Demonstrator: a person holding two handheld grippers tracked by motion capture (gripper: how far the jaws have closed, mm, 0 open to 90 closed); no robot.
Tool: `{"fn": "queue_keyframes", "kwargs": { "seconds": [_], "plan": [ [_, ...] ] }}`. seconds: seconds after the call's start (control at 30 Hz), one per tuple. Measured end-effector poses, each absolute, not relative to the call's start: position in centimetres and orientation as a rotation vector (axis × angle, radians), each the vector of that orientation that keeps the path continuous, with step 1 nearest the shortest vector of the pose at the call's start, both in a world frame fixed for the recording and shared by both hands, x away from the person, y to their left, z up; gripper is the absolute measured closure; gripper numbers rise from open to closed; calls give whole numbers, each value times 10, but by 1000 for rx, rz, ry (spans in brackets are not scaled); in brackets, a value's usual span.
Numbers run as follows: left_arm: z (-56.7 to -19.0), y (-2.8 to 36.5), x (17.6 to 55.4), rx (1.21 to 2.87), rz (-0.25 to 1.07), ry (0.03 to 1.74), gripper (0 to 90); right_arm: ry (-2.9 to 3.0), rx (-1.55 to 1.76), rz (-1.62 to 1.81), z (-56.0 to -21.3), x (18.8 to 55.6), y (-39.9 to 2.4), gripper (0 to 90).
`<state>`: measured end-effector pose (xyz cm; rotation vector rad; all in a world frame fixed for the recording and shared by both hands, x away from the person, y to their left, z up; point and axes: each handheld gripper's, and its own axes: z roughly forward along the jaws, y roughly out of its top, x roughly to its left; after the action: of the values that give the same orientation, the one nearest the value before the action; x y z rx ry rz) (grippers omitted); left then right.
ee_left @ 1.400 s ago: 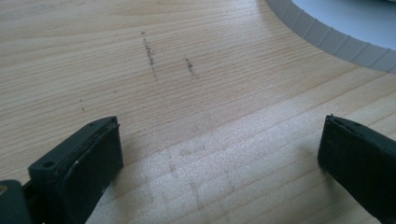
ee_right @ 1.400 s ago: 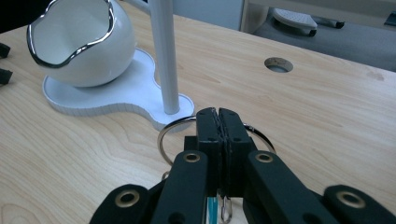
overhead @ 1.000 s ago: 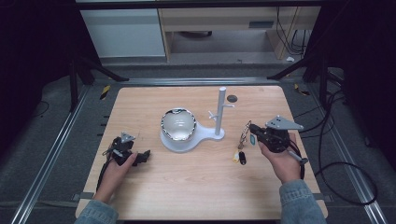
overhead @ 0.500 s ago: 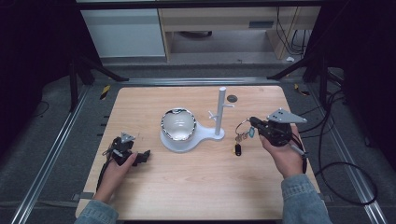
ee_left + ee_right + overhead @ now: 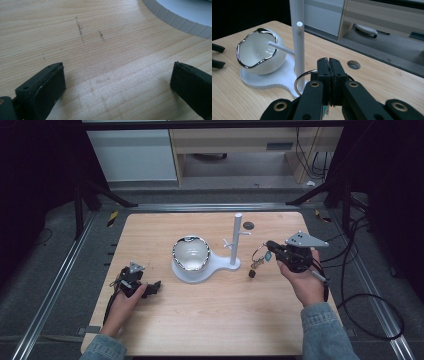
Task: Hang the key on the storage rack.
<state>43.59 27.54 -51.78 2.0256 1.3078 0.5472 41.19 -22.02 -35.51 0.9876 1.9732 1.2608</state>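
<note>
**Key ring held in the right claw, lifted beside the stand**

The key ring (image 5: 303,81) is pinched at its rim between the two pads of the right claw (image 5: 329,65), which are pressed together on it. In the right gripper view the metal loop sticks out to the left of the jaws, just in front of the foot of the white post (image 5: 297,42). In the high view the key ring (image 5: 259,254) hangs off the tip of the right claw (image 5: 271,246), with a small tag and a dark fob (image 5: 252,273) dangling below it, near the right edge of the tabletop (image 5: 210,320) and about halfway along that edge. The bunch looks lifted clear of the wood, though the fob's lowest point is too small to judge.

Just to the left of the key ring stands the white post (image 5: 236,240) with short pegs, rising from a flat white base (image 5: 217,265). On the same base, farther toward the middle of the tabletop, sits a white bowl (image 5: 190,253) with a wavy silver rim.

Well apart, near the left edge, the left claw (image 5: 155,286) rests low on the wood in the person's left hand (image 5: 125,297). In the left gripper view its jaws stand wide apart with bare tabletop (image 5: 105,62) between them, and the ribbed edge of the base (image 5: 175,20) lies ahead.
</note>
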Motion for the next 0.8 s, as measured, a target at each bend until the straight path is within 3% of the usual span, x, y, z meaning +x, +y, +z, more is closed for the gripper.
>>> {"fn": "queue_keyframes", "kwargs": {
  "seconds": [0.8],
  "plan": [
    [-518,275,436,2026,547,1308,0,1953,930,1269,-328,415,-214,888]
  ]
}}
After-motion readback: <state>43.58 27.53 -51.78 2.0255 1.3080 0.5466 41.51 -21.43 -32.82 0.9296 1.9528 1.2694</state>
